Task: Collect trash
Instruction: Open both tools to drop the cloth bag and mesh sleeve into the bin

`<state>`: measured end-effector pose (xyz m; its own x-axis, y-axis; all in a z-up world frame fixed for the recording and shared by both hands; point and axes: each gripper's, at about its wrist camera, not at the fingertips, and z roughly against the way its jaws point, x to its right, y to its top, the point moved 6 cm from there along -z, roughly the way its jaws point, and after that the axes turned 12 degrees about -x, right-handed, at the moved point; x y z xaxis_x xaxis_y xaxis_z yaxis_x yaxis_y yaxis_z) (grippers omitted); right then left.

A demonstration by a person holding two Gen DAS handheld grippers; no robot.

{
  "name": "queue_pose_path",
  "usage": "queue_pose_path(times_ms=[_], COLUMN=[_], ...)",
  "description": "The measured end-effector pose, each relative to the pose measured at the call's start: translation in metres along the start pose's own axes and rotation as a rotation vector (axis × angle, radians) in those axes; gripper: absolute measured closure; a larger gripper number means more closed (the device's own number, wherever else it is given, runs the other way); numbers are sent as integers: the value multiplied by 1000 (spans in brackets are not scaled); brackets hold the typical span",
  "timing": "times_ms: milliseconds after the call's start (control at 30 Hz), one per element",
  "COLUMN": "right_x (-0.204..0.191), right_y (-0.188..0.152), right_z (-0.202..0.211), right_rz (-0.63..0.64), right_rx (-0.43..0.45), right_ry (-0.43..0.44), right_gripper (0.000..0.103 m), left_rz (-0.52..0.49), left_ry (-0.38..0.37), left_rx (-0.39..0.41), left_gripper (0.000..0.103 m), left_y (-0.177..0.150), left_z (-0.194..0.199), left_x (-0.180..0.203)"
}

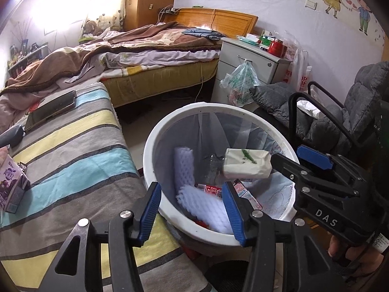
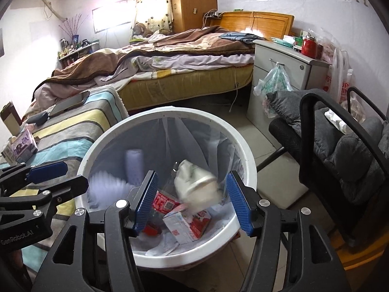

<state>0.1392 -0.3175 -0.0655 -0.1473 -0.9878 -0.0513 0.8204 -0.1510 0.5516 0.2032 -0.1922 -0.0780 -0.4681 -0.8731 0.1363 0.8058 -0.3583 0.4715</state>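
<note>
Both our grippers, left and right, hang open over the white bin, nothing between the pads. We see a white tissue pack free in the air above the trash inside, blurred.

Your left gripper points steeply down, its blue-padded jaws parted with nothing pressed between them. Your right gripper sits at its 3 o'clock, tilted down likewise, jaws spread wide and gripping nothing. At 5 o'clock in the left view, your right hand wraps its handle.
</note>
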Motion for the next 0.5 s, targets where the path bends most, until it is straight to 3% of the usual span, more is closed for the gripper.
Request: queue_pose_path(times_ms=[500], right_x=[-21], right_y=[4], right_z=[14], right_rz=[16], right_rx=[43], right_ry=[25], right_gripper=[43], left_rz=[50], left_ry=[29], left_rx=[49], left_gripper=[51], left_y=[-12], left_z=[31], left_x=[-26])
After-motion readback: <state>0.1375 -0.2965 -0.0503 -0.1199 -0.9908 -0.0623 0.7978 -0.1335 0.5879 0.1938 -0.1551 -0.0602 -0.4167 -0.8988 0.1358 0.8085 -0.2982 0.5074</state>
